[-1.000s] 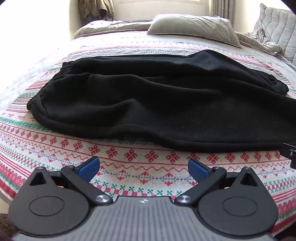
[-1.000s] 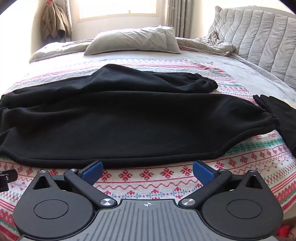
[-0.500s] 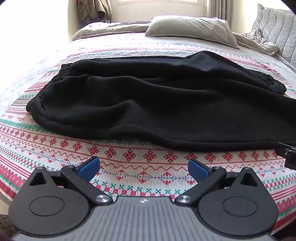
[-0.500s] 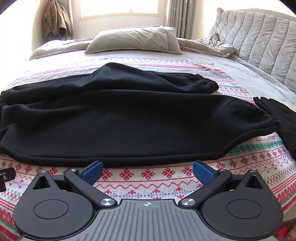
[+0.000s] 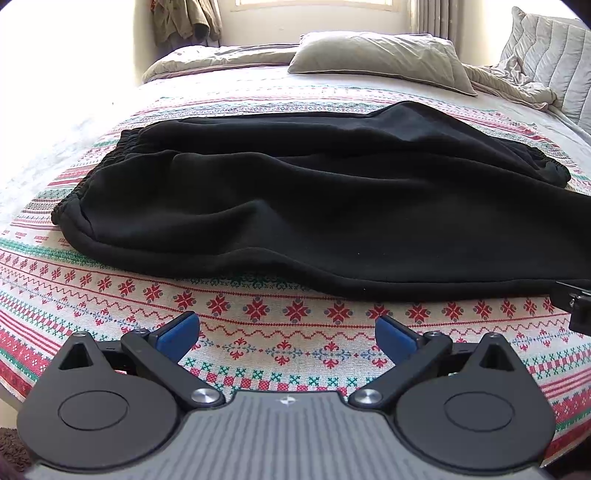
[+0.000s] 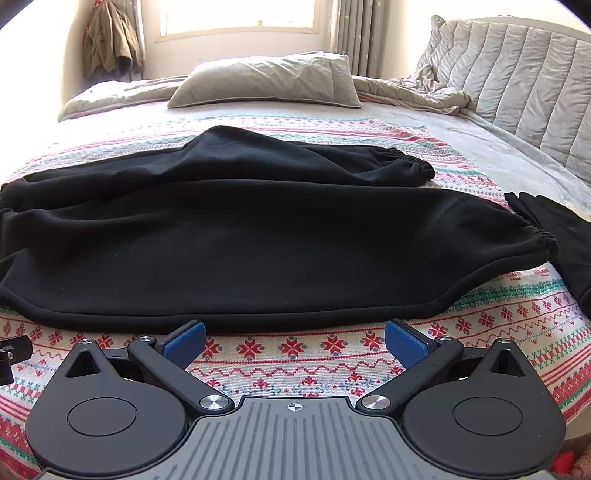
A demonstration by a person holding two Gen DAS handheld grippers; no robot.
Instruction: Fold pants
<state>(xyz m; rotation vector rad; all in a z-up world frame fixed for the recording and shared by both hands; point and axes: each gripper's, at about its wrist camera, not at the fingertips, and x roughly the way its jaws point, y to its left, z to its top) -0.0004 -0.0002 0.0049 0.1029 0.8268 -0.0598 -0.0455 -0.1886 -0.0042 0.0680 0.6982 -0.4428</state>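
Bedspread (image 5: 258, 332) with red and green patterns covers the bed, and the black pants (image 5: 332, 206) lie flat across it, waistband to the left, cuffs to the right. A grey pillow (image 6: 266, 79) sits beyond. The left gripper (image 5: 287, 332) and right gripper (image 6: 294, 341) hover just short of the pants' near edge, jaws spread wide, holding nothing.

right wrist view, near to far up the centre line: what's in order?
right gripper, open → patterned blanket → black pants → blanket again → pale sheet → grey pillow → window.
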